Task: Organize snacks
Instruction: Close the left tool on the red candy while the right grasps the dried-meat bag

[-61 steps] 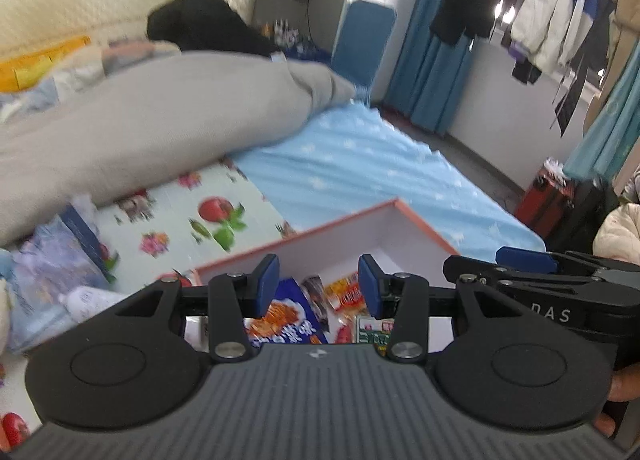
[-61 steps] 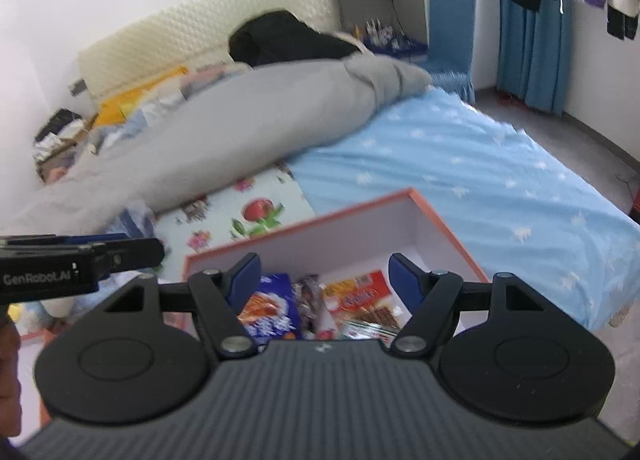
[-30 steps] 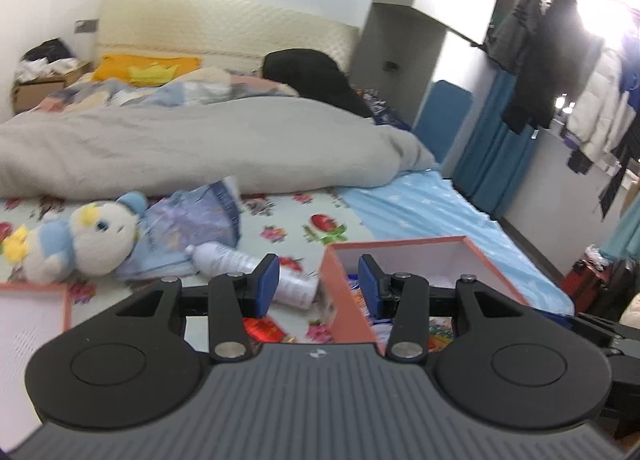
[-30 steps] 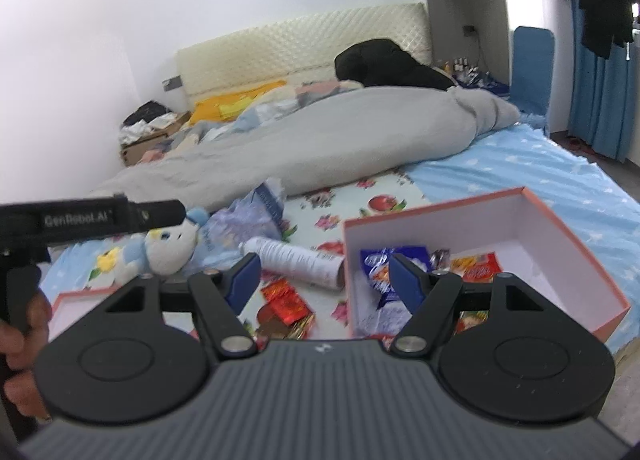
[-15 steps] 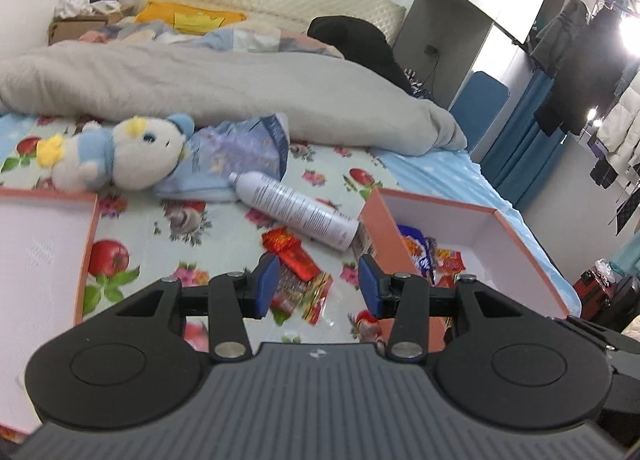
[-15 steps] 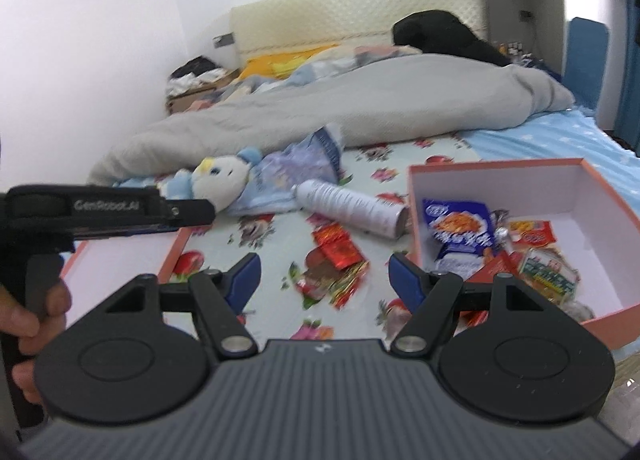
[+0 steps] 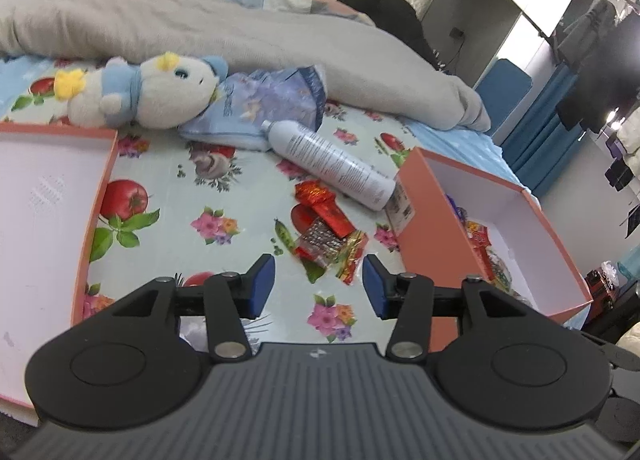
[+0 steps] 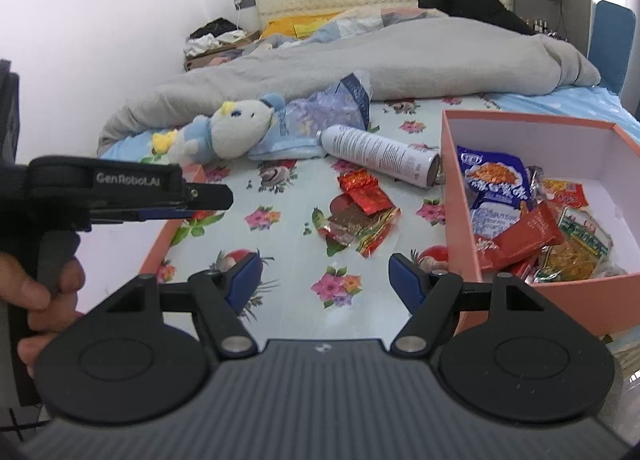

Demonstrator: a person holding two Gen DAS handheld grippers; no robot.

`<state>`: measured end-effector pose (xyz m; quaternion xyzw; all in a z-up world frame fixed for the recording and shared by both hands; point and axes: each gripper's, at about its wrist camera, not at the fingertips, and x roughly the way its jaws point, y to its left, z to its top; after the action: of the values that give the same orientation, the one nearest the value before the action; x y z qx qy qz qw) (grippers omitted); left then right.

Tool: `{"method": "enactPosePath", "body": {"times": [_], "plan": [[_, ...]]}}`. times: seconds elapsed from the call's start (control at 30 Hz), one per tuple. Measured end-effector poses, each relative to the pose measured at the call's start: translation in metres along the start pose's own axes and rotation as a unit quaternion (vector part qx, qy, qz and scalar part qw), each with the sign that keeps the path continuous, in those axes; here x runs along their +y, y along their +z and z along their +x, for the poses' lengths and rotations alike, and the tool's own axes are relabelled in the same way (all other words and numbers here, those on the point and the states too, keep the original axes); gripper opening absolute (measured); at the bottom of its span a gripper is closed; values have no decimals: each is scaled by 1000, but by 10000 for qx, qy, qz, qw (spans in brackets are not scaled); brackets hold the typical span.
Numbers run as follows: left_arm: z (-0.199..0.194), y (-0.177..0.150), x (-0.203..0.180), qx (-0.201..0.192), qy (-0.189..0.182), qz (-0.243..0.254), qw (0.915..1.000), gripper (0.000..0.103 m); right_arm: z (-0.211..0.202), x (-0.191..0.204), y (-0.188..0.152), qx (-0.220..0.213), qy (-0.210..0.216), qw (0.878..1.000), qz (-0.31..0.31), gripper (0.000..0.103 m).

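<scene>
Both grippers, left (image 7: 318,280) and right (image 8: 325,278), have swung from the snack box (image 8: 452,196) toward the loose packets (image 8: 360,216), fingers spread and empty, next pickup pending.

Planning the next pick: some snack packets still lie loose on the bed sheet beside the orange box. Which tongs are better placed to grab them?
Probably the left tongs. They are open, empty, and the loose snack packets lie just ahead between their tips. The right tongs are open too, but the packets sit farther ahead of them; the orange box is beside them.

Both tools (seemingly lowered) nearer loose snacks (image 7: 329,234)
</scene>
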<state>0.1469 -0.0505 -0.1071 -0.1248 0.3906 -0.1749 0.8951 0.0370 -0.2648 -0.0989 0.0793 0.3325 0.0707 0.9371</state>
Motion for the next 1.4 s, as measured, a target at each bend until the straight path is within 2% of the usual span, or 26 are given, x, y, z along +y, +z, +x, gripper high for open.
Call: {"method": "enactPosePath", "body": {"times": [0.3, 0.77, 0.93, 0.97, 1.03, 1.37, 1.4], "plan": [[69, 16, 25, 319, -167, 25, 9993, 62, 50, -5, 4, 214, -26, 9997, -114, 72], [172, 47, 33, 977, -368, 488, 9933, 69, 130, -17, 18, 511, 10, 9984, -245, 72], [204, 60, 36, 1150, -556, 589, 9901, 77, 154, -17, 22, 538, -144, 9973, -484, 73], [210, 64, 37, 1176, -616, 591, 9894, 78, 158, -18, 23, 546, -143, 9971, -513, 74], [223, 71, 39, 1226, -687, 561, 9885, 79, 168, -20, 25, 576, -150, 9969, -517, 86], [277, 105, 38, 1684, -1046, 909, 9759, 79, 211, -24, 33, 657, -318, 9956, -580, 86], [281, 107, 37, 1741, -1102, 954, 9739, 79, 213, -24, 33, 615, -362, 9957, -587, 89]]}}
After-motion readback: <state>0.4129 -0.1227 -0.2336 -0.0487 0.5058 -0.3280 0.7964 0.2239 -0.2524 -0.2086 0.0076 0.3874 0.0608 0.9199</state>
